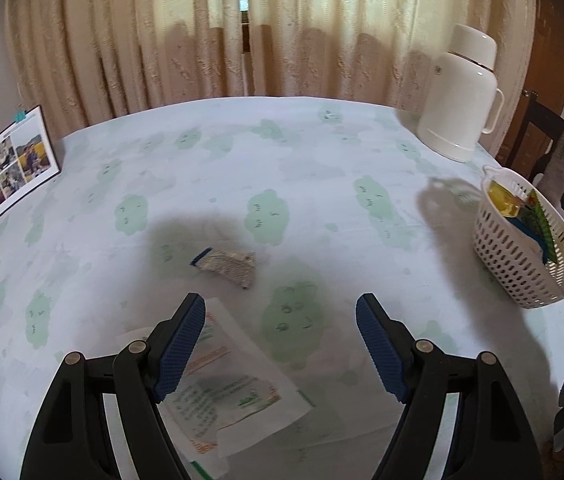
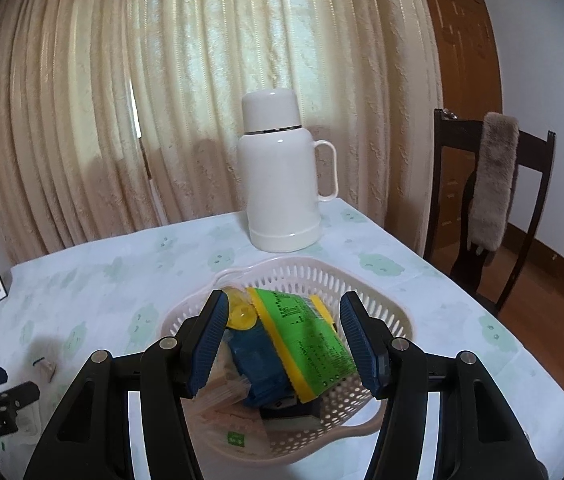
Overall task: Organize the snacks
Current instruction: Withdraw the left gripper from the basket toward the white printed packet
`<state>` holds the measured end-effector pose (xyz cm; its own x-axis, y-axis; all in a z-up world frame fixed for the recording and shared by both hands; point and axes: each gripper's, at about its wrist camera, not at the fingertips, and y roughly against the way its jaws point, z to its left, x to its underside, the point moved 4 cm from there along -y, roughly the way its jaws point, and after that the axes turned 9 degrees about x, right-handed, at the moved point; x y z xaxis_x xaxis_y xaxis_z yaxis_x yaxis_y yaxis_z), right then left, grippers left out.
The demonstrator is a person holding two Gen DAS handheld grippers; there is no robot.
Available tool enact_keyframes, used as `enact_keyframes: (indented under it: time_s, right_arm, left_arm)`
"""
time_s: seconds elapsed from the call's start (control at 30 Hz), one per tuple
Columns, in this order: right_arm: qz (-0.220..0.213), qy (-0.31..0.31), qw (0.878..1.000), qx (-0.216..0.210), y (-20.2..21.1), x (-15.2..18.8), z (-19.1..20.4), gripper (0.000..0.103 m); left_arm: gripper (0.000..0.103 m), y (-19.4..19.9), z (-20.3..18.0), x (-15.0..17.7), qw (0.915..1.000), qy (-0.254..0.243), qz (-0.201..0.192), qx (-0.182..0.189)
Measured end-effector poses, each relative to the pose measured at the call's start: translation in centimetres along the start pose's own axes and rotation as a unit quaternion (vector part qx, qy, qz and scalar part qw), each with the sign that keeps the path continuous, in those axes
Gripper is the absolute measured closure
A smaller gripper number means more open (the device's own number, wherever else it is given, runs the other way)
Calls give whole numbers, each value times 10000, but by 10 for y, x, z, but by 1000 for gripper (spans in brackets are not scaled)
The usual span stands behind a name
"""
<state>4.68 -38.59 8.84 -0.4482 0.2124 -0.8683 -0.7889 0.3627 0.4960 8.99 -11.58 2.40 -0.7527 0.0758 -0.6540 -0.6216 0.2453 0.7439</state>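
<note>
My left gripper (image 1: 280,314) hangs open just above the table with nothing between its blue pads. Under its left finger lies a flat white packet (image 1: 226,392) printed in green and orange. Beyond the tips rests a small silver snack wrapper (image 1: 230,266) with a blue end, also seen as the silver wrapper (image 2: 46,368) at the left of the right wrist view. My right gripper (image 2: 283,320) stands open over the white perforated basket (image 2: 282,270). Inside the basket lie a green-and-yellow packet (image 2: 309,340), a blue packet (image 2: 258,360) and a yellow piece (image 2: 242,314). The pads do not press on them.
A white thermos jug (image 2: 282,176) stands behind the basket (image 1: 521,276) near the table's far edge. A photo card (image 1: 6,172) leans at the far left. A dark wooden chair (image 2: 529,200) with a grey furry cover stands right of the table. Curtains hang behind.
</note>
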Motion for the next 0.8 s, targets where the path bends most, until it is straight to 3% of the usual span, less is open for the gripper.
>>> enact_keyframes:
  time_s: [0.37, 0.8]
  right_arm:
    - [-6, 233, 9997, -73, 3, 5, 12, 44]
    - [-57, 492, 9988, -16, 3, 7, 21, 43]
  left_arm:
    - [28, -2, 27, 9, 9995, 191, 57, -229]
    - [28, -8, 34, 14, 9993, 208, 144, -285]
